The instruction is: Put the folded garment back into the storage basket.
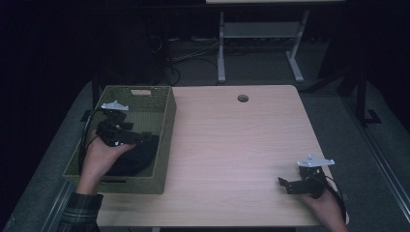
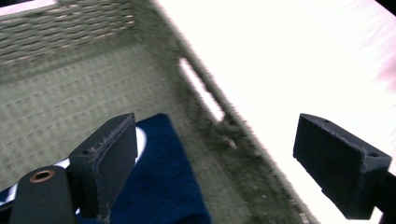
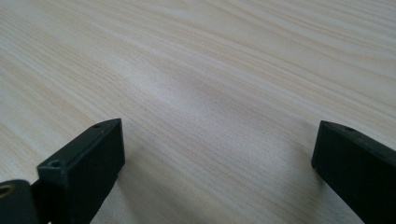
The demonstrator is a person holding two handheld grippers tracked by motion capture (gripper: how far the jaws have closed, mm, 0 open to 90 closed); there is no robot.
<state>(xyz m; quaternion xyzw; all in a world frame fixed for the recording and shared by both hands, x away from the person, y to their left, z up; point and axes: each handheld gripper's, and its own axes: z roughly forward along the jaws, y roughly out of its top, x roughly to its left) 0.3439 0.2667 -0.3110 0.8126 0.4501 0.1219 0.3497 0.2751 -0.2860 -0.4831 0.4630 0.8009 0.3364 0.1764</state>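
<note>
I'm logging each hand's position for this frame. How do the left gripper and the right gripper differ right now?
The left gripper is held over the green woven basket, above a dark blue cloth; the right gripper sits low at the bare wooden table near its front right corner. The left one points toward the basket's right wall, the right one toward the table's middle. Both have their jaws wide open and hold nothing.

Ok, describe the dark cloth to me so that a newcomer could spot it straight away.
Find the green woven basket at the left edge of the wooden table. Inside its near end lies the navy blue cloth, under the open left gripper. It is the one dark, soft thing against the pale green weave.
</note>
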